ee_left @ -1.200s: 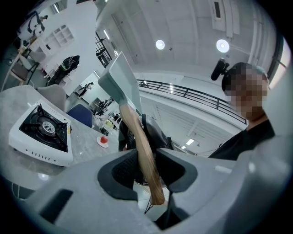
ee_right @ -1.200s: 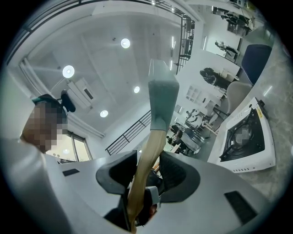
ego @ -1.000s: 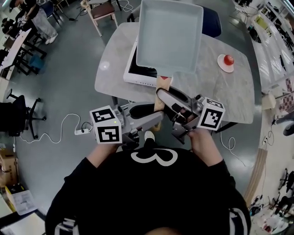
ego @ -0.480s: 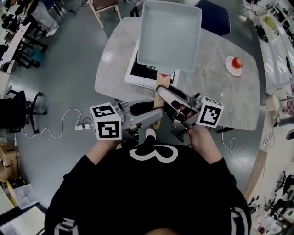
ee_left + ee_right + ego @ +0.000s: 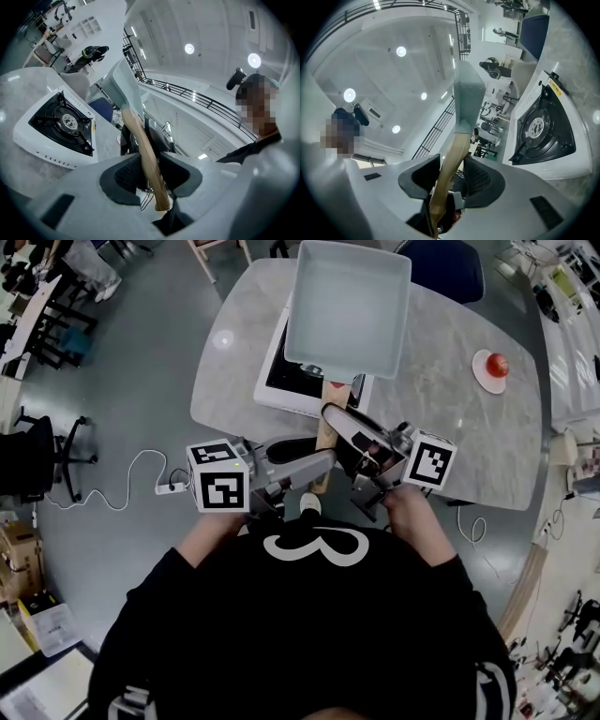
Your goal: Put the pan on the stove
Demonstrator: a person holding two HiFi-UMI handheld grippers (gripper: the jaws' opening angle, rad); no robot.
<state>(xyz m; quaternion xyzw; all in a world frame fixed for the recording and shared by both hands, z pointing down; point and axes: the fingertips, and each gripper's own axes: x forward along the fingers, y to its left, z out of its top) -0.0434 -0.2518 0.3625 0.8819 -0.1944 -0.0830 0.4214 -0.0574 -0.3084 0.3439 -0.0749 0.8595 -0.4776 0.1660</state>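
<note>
A square pale blue pan (image 5: 352, 306) with a wooden handle (image 5: 328, 427) hangs in the air over the white gas stove (image 5: 279, 381) on the marble table (image 5: 450, 427). It covers most of the burner in the head view. My left gripper (image 5: 317, 463) is shut on the handle's near end from the left. My right gripper (image 5: 342, 427) is shut on it a little further up from the right. The left gripper view has the handle (image 5: 145, 154) pinched between the pads, with the stove (image 5: 61, 124) beyond. The right gripper view shows the same grip on the handle (image 5: 452, 159), with the stove (image 5: 543, 131) at its right.
A red fruit on a small white plate (image 5: 492, 367) lies on the table's right side. A blue chair (image 5: 441, 273) stands behind the table. On the floor at the left lie a white cable and a power strip (image 5: 169, 488).
Both grippers have carried the pan forward and down toward the stove. More of the stove now shows under the pan's near edge. Both grips on the handle are unchanged.
</note>
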